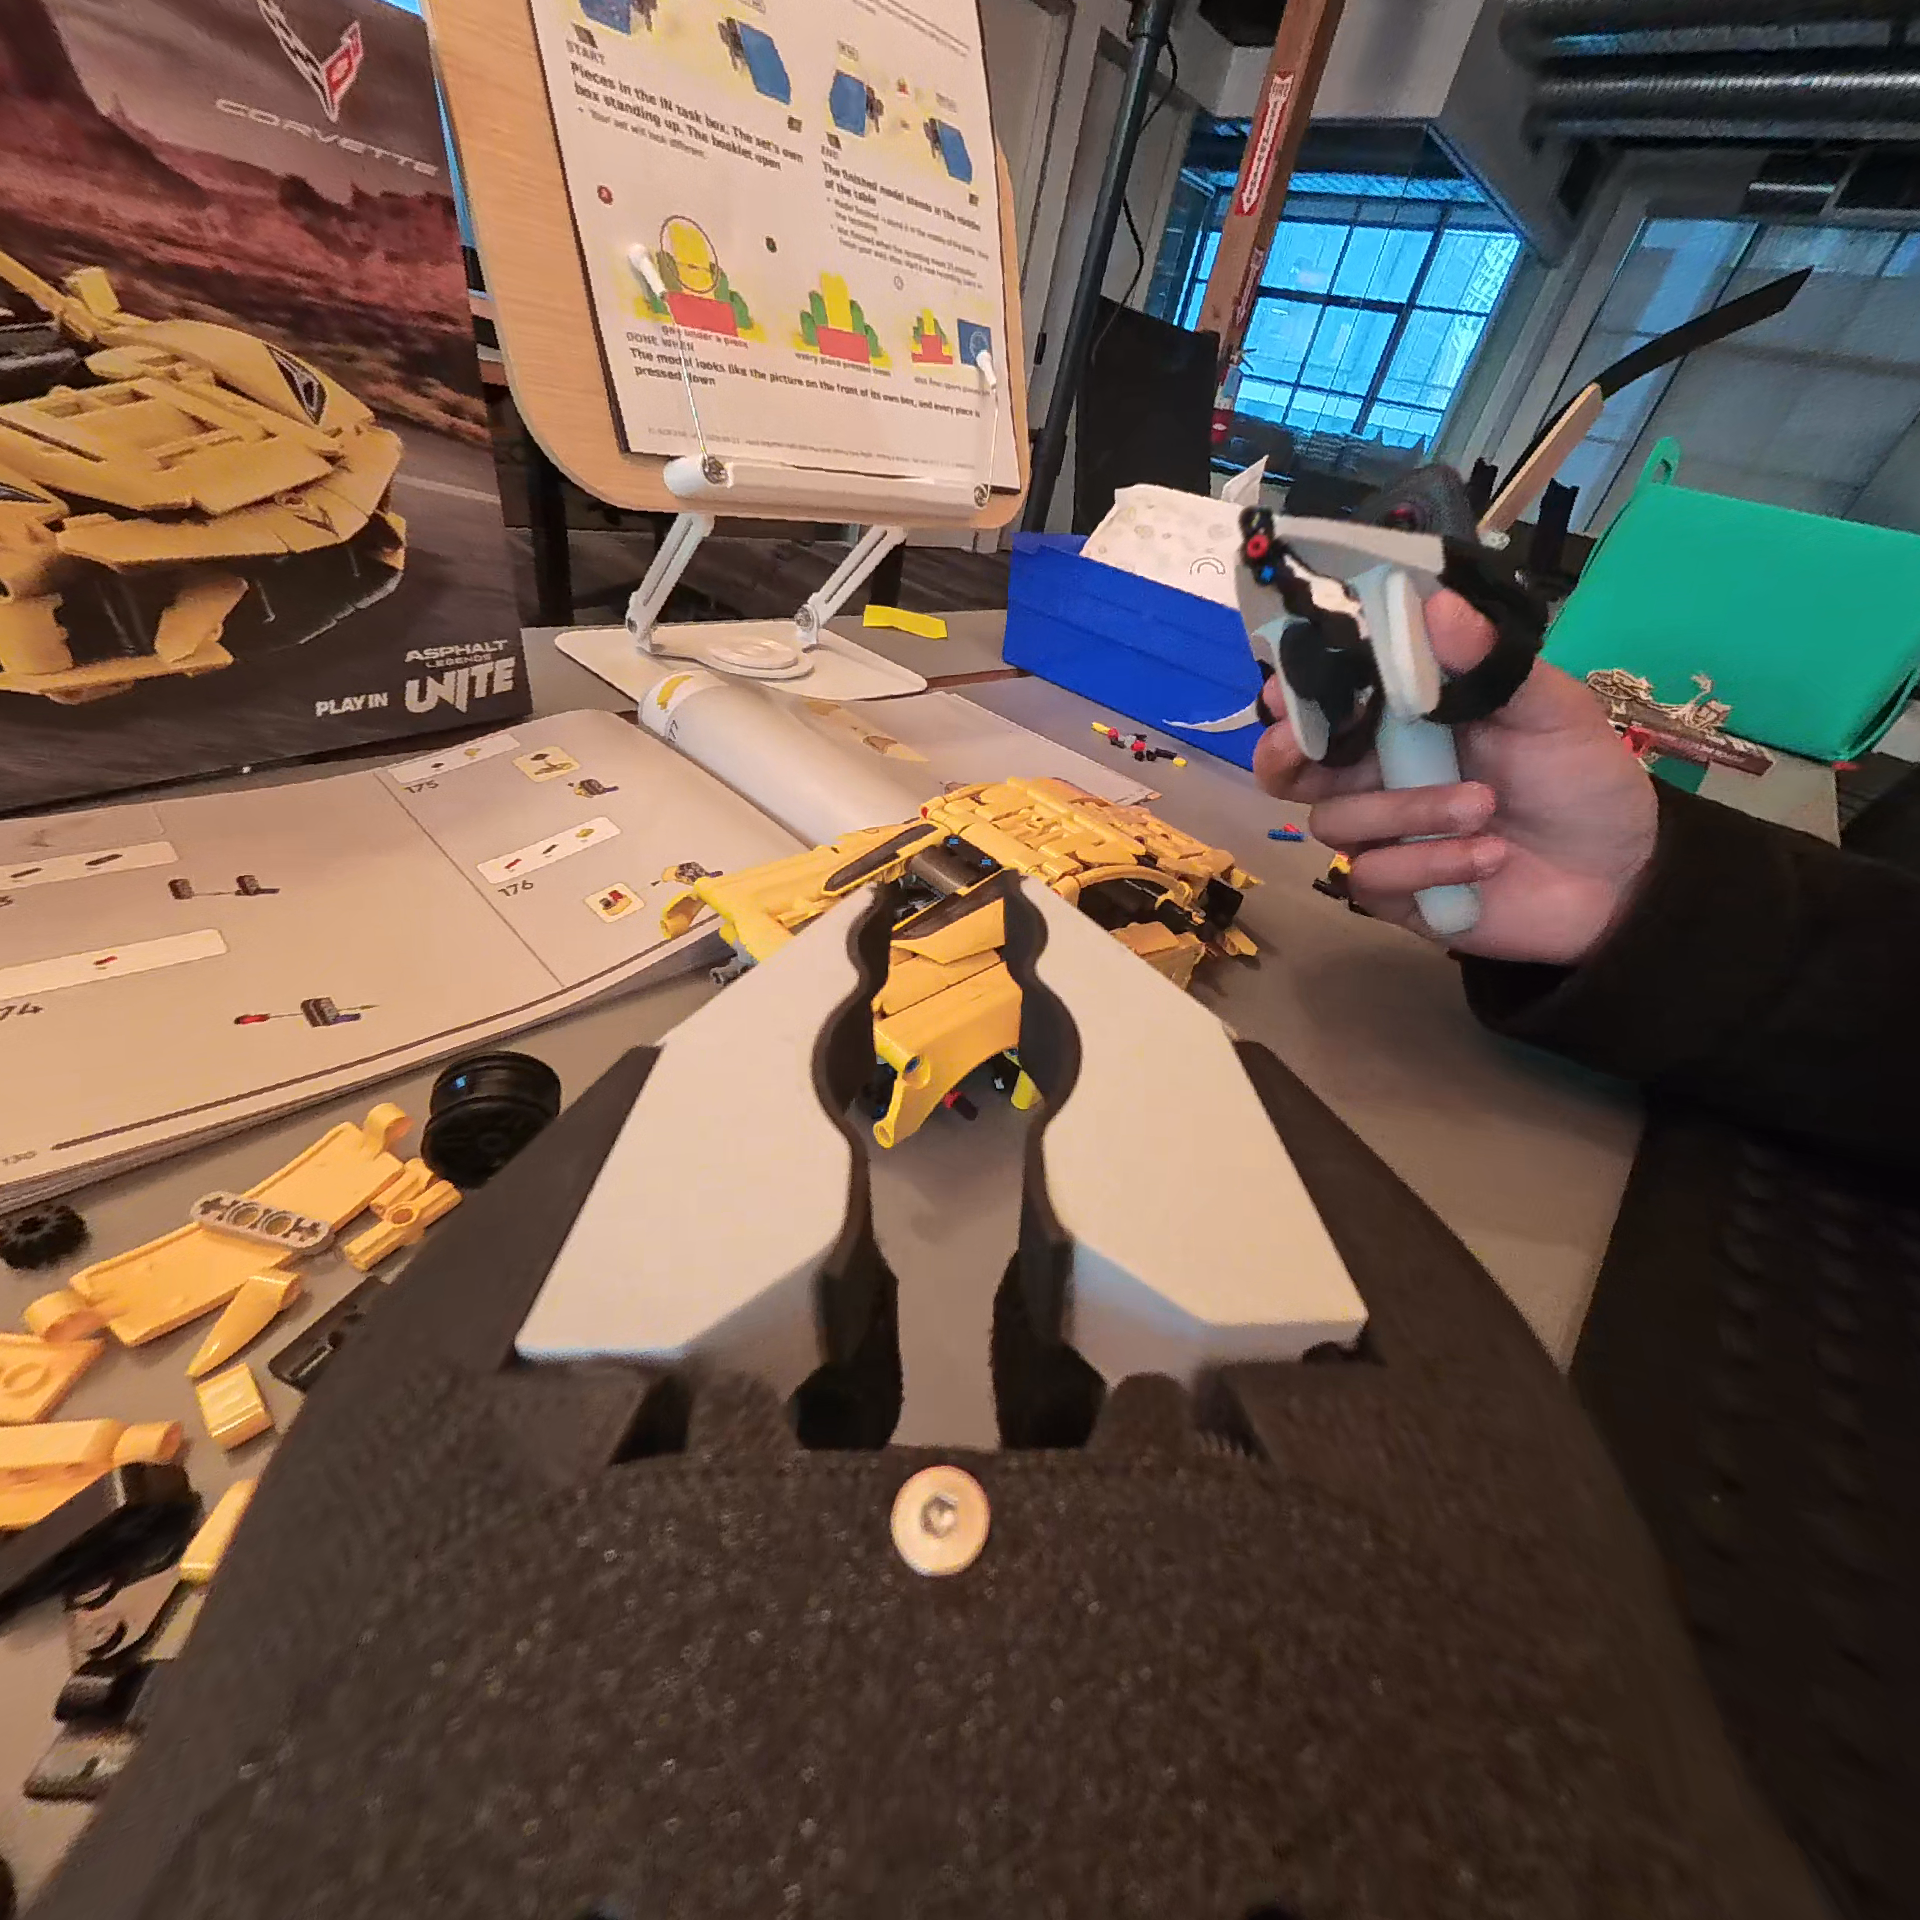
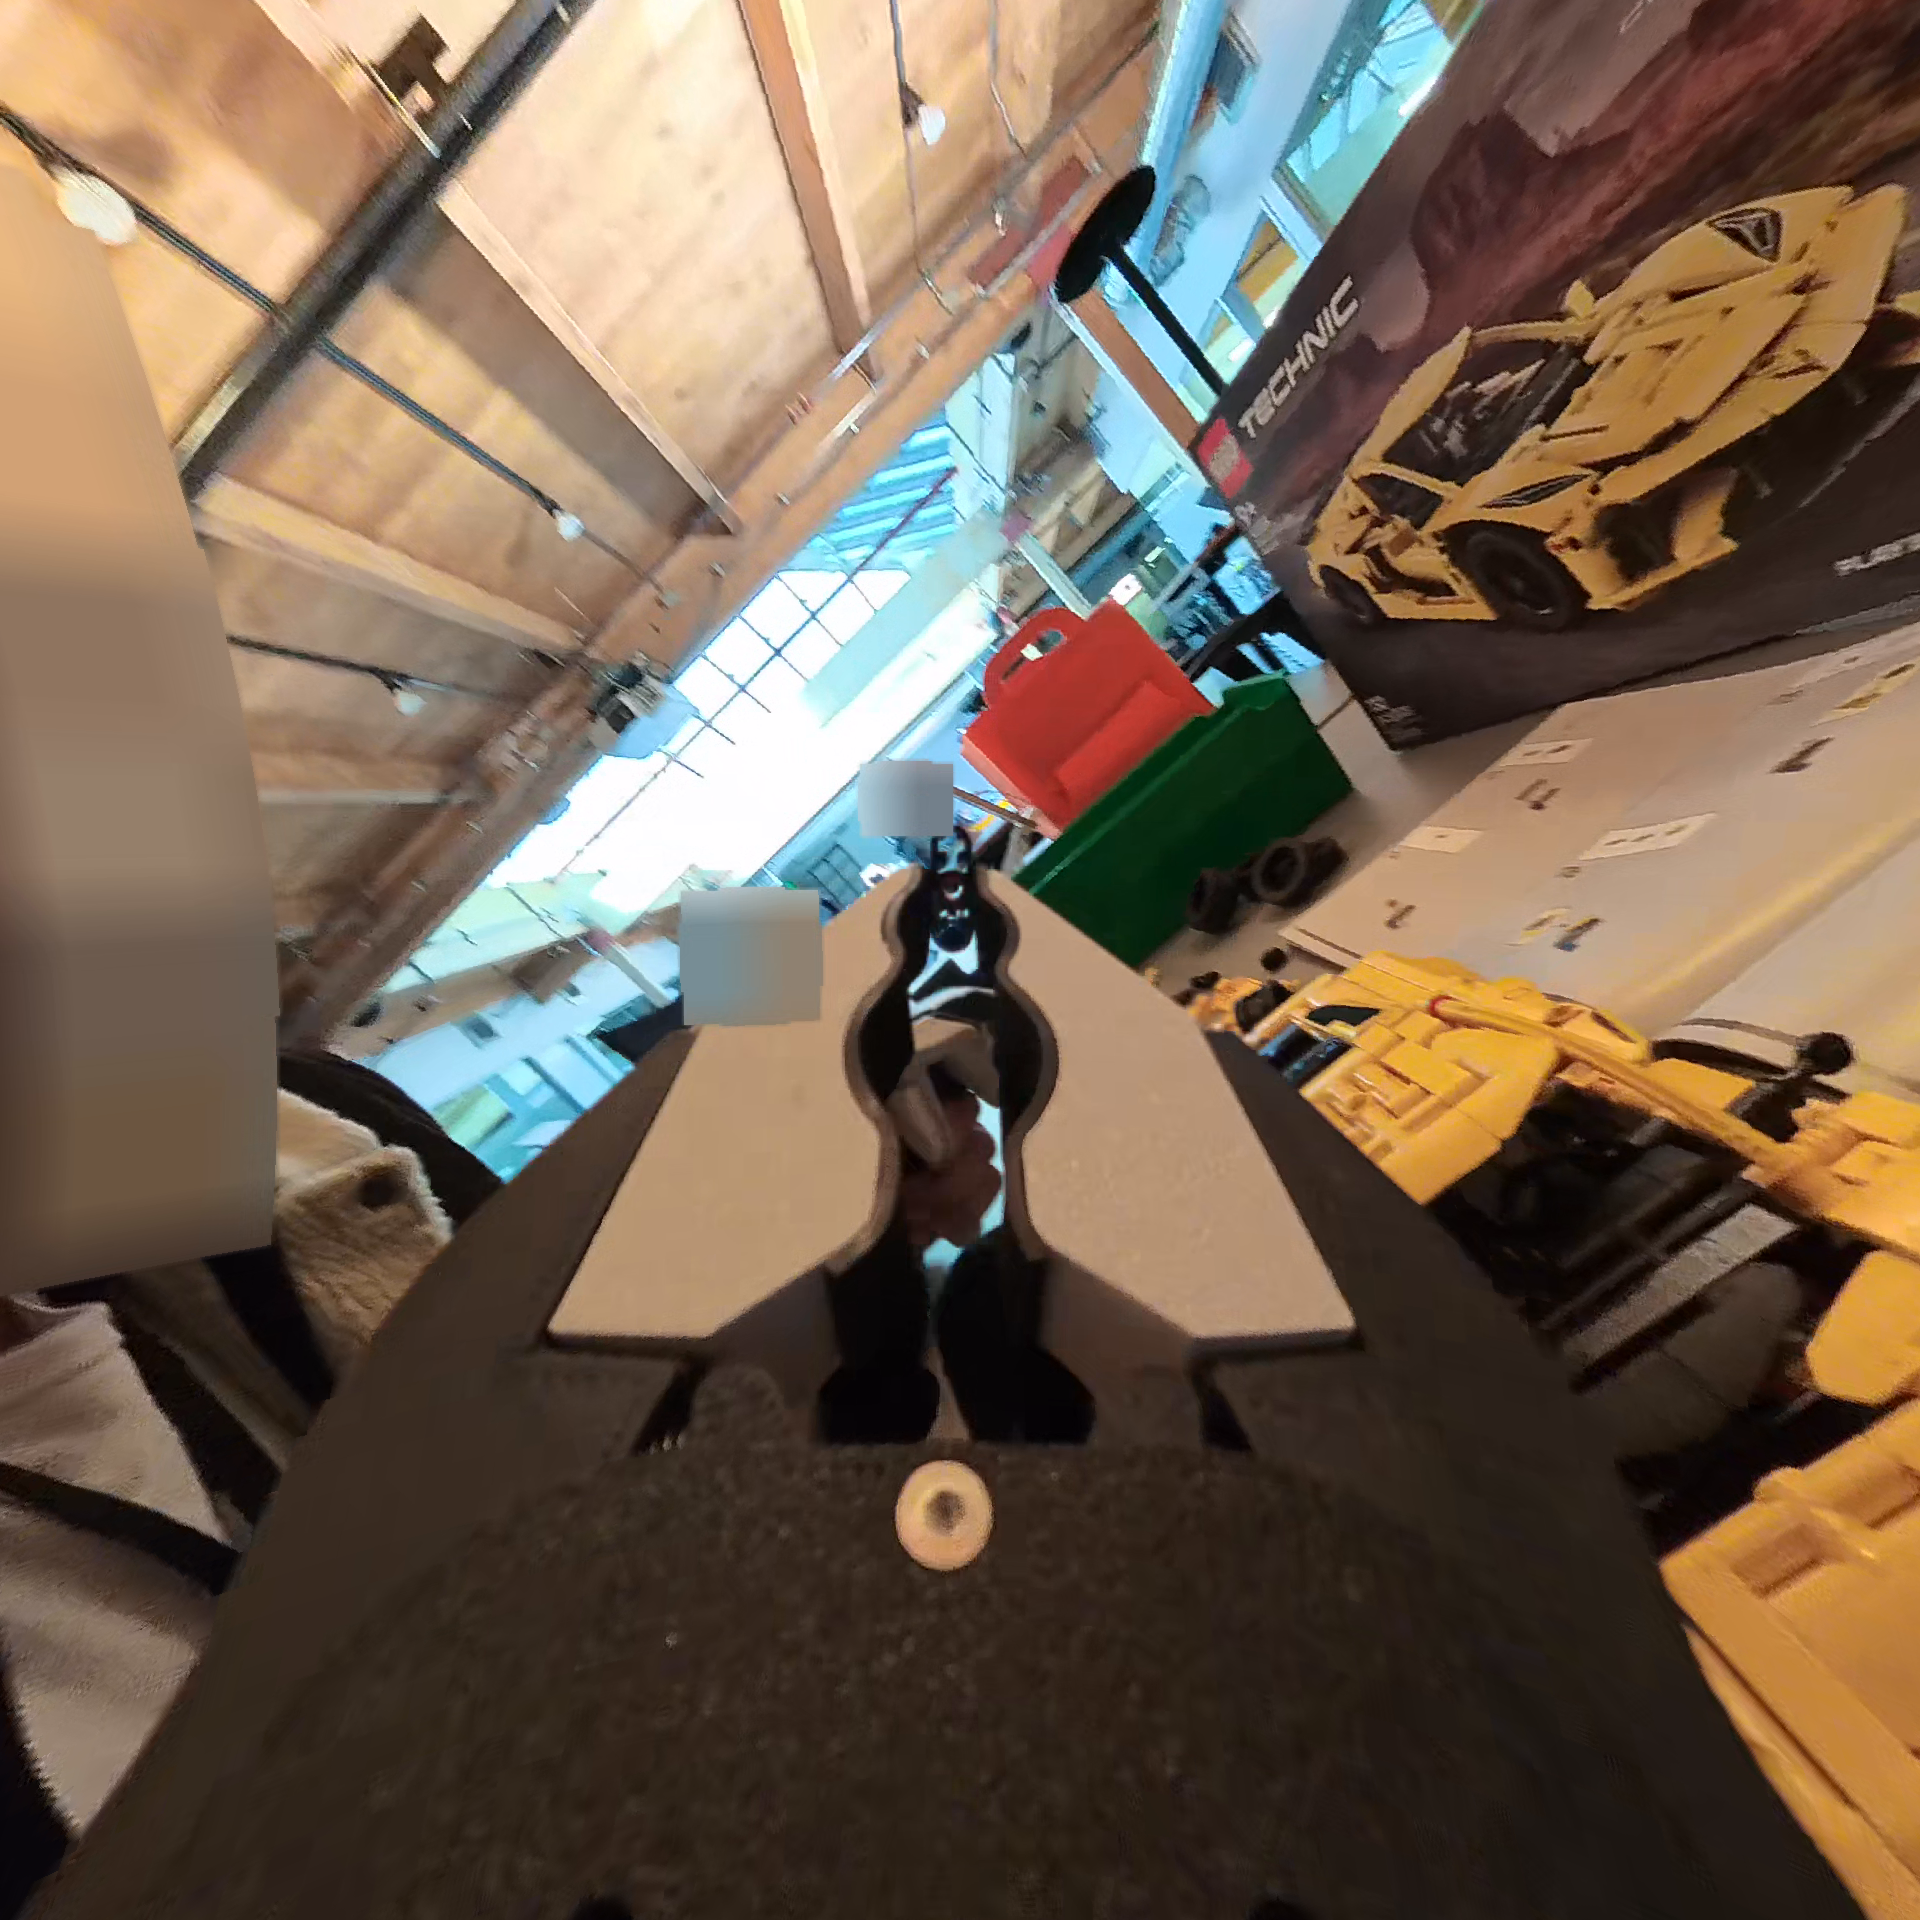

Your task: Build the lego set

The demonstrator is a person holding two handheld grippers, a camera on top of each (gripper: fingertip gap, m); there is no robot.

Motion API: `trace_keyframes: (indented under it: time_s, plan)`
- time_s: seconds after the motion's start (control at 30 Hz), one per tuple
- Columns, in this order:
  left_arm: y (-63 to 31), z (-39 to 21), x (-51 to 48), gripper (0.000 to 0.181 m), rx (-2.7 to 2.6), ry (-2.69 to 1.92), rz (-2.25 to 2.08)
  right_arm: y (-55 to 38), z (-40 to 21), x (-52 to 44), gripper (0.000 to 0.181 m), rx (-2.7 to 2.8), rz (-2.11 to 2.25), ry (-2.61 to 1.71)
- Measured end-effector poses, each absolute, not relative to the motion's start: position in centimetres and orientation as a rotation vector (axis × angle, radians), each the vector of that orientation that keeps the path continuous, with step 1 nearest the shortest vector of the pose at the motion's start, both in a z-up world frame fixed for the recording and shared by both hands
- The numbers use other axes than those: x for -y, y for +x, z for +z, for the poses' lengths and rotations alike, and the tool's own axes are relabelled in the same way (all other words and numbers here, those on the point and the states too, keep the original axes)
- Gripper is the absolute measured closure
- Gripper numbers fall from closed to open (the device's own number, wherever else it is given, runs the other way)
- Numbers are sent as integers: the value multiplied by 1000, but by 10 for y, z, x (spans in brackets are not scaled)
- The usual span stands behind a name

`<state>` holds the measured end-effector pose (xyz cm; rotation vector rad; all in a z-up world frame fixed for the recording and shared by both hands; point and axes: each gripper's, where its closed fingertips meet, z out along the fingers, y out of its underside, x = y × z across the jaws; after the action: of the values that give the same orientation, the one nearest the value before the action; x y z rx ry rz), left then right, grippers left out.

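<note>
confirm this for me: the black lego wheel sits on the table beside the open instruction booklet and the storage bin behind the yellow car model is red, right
Not quite: the storage bin behind the yellow car model is blue, as the left wrist view shows. The black lego wheel does sit beside the open instruction booklet.

Your grey table [image 1: 1351, 1049] carried the half-built yellow car [image 1: 1039, 862] at centre, the open instruction booklet [image 1: 343, 914] at nine o'clock, loose yellow pieces [image 1: 208, 1268] at seven, and a blue bin [image 1: 1122, 634] at one.

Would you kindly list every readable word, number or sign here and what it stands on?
I leave the wording unquoted; these bear it:
Lego box: large white print.
Sheet on the stand: black print.
Open booklet: small step numbers.
Green bag: blurred emblem.
</note>
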<state>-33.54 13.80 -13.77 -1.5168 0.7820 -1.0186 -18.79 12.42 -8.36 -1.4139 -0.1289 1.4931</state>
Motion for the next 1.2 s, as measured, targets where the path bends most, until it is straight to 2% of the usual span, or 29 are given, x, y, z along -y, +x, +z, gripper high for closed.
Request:
trace_keyframes:
  time_s: [0.17, 0.27, 0.33, 0.5, 0.6, 1.03, 1.13, 1.2]
  plan:
    - [-336, -138, -138, 161, -779, -1521, -1018, -189, -78, -121, 176, 121, 1536, -1390]
    - [-336, -139, -138, 161, -780, -1519, -1011, -196, -85, -122, 176, 186, 1400, -1475]
    - [-336, -139, -138, 161, -781, -1519, -1009, -200, -92, -124, 176, 260, 1209, -1547]
    - [-336, -140, -139, 161, -781, -1525, -1015, -173, -109, -142, 176, 387, 387, -1645]
    - [-335, -140, -138, 161, -779, -1525, -1023, -167, -107, -143, 176, 435, 159, -1621]
    - [-335, -141, -138, 161, -774, -1536, -1048, -196, -119, -136, 176, 576, 283, -1628]
    - [-336, -140, -139, 161, -763, -1536, -1052, -261, -160, -89, 176, 990, 678, -1775]
    - [-338, -139, -142, 161, -747, -1533, -1040, -282, -197, -58, 175, 1255, 721, -1890]
